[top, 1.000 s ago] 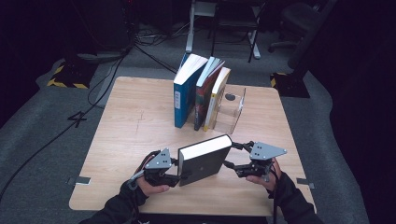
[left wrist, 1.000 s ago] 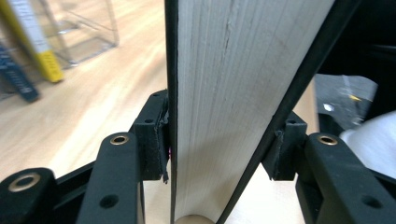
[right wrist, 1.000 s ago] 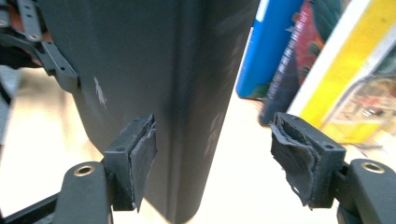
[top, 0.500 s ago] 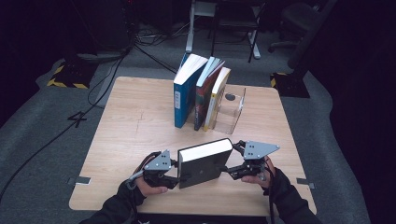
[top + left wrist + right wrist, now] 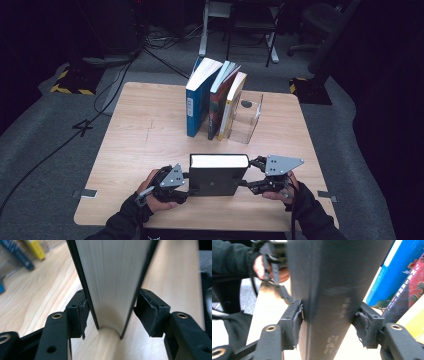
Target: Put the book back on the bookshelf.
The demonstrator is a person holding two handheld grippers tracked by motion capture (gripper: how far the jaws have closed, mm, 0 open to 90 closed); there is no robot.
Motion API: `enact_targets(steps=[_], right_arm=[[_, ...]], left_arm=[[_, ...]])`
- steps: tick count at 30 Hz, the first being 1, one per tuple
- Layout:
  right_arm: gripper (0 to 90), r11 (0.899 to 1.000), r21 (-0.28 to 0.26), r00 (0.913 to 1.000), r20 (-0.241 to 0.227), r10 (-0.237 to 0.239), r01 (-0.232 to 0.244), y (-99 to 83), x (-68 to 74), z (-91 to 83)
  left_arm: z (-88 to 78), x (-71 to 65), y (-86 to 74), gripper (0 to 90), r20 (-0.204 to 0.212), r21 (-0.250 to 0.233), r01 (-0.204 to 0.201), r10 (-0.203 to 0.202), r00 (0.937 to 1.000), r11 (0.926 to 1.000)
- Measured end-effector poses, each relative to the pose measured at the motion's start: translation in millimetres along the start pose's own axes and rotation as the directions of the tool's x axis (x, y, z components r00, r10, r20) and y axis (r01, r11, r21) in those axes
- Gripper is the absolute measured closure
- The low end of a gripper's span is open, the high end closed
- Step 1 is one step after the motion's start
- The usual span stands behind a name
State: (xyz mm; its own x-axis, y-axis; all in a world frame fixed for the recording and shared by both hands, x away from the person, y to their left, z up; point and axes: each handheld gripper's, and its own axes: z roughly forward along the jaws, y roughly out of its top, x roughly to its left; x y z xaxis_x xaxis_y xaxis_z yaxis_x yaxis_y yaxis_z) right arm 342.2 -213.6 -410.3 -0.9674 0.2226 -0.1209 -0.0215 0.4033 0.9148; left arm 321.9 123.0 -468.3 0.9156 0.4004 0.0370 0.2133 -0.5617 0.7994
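A thick black book (image 5: 215,177) stands on edge near the table's front, square to that edge, white pages up. My left gripper (image 5: 189,182) holds its left end. In the left gripper view the page block (image 5: 112,277) runs between the pads, which lie against both covers; these jaws have just been opening slightly. My right gripper (image 5: 251,174) is at the right end. In the right gripper view its pads press both sides of the dark spine (image 5: 329,290) after the jaws closed in, and the far hand with the left gripper (image 5: 272,262) shows beyond.
At the back of the wooden table (image 5: 150,130) three books lean together: a blue one (image 5: 197,100), a dark red one (image 5: 217,100) and a yellow-spined one (image 5: 234,102), against a clear bookend (image 5: 247,117). Cables and chair legs lie on the floor behind.
The black book was skewed with its right end higher; now it stands level and square. The right gripper's jaws have come in onto its right end.
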Motion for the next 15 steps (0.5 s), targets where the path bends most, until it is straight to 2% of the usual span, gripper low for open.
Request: enact_targets(steps=[4,9,12,15], right_arm=[[46.9,1.0,0.002,0.9999,0.0,-0.013,0.013,2.7,2.7,-1.4],[43.8,1.0,-0.007,0.9997,0.007,-0.025,0.025,13.0,8.3,-0.1],[42.5,1.0,0.006,0.9989,0.035,-0.03,0.03,20.9,12.8,5.0],[43.4,1.0,0.015,0.9977,0.063,-0.025,0.024,27.8,15.8,10.3]], left_arm=[[-0.2,2.4,-0.4,43.0,-0.026,-0.001,-0.005,0.005,0.9996,1.0],[2.9,7.1,-2.8,39.2,-0.06,-0.028,0.047,-0.049,0.997,0.9985],[6.0,8.7,-2.7,38.1,-0.093,-0.038,0.06,-0.063,0.9937,0.9975],[10.2,9.9,-2.0,32.9,-0.099,-0.034,0.068,-0.071,0.9925,0.9971]])
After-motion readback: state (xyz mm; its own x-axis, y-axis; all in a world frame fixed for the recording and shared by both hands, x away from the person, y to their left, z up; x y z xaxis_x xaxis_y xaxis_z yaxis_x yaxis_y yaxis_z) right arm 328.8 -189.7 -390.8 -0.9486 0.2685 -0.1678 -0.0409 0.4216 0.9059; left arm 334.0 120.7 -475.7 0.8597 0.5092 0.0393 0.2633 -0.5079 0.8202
